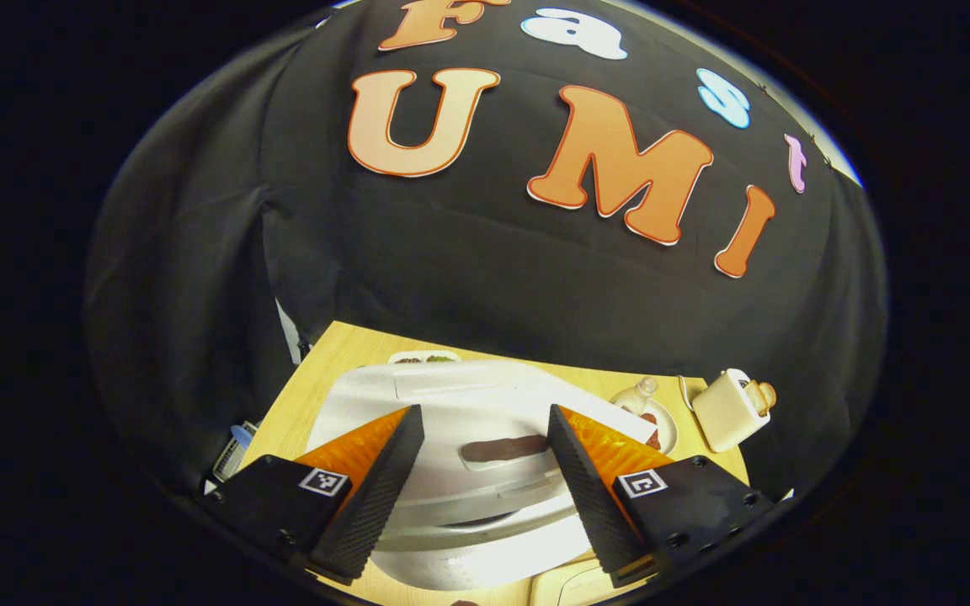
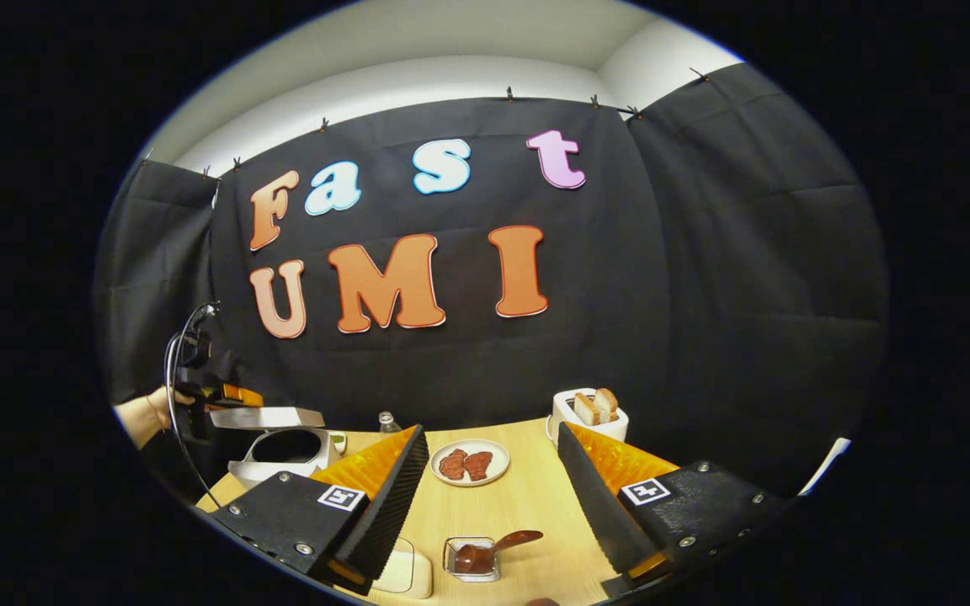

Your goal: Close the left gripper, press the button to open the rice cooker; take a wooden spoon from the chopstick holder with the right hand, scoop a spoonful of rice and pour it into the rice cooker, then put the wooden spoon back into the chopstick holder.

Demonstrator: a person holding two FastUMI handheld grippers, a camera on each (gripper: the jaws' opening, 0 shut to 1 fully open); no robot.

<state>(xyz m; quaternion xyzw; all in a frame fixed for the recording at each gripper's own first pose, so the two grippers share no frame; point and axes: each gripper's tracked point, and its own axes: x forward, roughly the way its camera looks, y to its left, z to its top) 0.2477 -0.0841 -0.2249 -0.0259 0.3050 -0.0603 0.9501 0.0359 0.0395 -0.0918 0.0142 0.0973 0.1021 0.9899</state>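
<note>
On a light wooden table [image 2: 527, 505], the left gripper [image 1: 485, 471] hangs with its fingers spread wide apart, gripping nothing, directly over the white rice cooker [image 1: 451, 404]. In the right gripper view the cooker [image 2: 283, 450] sits at the table's far left with its lid raised — a hand [image 2: 144, 417] holds the left gripper beside that lid. The right gripper [image 2: 493, 505] is likewise released and empty, hovering above the table. Below it, between its fingers, a brown wooden spoon [image 2: 493, 551] rests in a small clear container [image 2: 470, 560]. Farther back stand a plate of meat [image 2: 470, 463] and a toaster [image 2: 590, 412] with bread slices.
</note>
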